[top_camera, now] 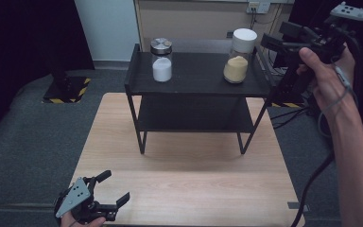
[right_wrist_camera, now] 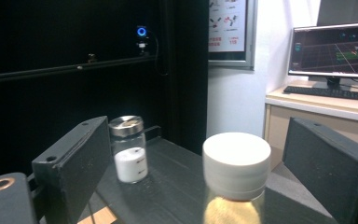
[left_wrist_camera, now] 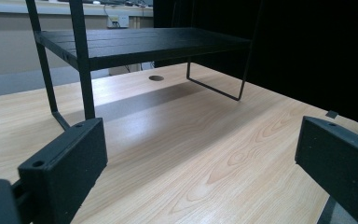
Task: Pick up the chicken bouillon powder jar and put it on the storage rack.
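Wood-grain table [top_camera: 189, 189], pale, mostly bare on near half. On far half, black two-tier shelf rack [top_camera: 196, 90], metal legs, top board level w/ two jars on it, well apart. Lower tier bare as far as seen. Round hole in tabletop [left_wrist_camera: 156, 78] beyond rack legs, per left gripper view.

Far right: yellow-powder jar [top_camera: 237, 56], white lid, upright near rack's right end. Right gripper [top_camera: 275, 46] held level just right of it, jaws spread wide, not touching; in right gripper view white lid [right_wrist_camera: 236, 165] sits between the two jaws, gap either side. Rack's raised right rail beside jar, close to gripper path.

Far left on top board: white-powder jar [top_camera: 161, 60], metal lid, upright, clear of everything.

Near left, at table's near edge: left gripper [top_camera: 114, 189] low over wood, jaws gaping, nothing between.

Beyond: monitor [right_wrist_camera: 335, 49] + keyboard [right_wrist_camera: 321, 92] on side desk, wall socket [top_camera: 258, 7], yellow-black floor plate [top_camera: 66, 90] far left.
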Demonstrator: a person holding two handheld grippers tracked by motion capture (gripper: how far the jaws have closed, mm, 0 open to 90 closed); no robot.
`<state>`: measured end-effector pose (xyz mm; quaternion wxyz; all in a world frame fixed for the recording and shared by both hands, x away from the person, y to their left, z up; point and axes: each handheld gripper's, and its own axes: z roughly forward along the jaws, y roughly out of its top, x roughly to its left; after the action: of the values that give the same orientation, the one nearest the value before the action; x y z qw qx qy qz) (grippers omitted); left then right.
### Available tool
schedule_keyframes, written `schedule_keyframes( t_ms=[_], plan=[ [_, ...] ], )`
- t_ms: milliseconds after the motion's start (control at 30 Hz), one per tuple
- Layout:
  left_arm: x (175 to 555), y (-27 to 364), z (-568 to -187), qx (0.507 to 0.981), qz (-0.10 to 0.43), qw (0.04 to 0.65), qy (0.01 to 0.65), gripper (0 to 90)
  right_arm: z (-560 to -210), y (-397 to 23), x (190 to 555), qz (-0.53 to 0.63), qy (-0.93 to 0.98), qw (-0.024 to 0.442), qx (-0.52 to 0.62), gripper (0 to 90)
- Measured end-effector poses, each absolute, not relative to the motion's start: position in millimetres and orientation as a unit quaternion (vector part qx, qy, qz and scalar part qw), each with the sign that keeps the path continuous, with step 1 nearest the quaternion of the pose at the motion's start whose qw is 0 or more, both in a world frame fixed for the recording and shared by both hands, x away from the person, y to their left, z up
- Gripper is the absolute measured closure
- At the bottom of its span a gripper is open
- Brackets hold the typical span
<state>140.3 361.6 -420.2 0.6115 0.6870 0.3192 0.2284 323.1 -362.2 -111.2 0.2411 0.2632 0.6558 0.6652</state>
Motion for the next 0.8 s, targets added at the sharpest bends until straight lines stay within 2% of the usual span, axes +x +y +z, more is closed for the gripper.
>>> schedule_keyframes(
  t_ms=[300,800],
  plan=[
    [140,361,-420,0.688,0.229,0.612,0.317,1.1,-125,-361,293,0.651,0.672,0.257,0.242,9.6],
    [140,359,-420,0.690,0.229,0.609,0.317,1.2,-188,-366,265,0.641,0.686,0.262,0.225,9.8]
  ],
)
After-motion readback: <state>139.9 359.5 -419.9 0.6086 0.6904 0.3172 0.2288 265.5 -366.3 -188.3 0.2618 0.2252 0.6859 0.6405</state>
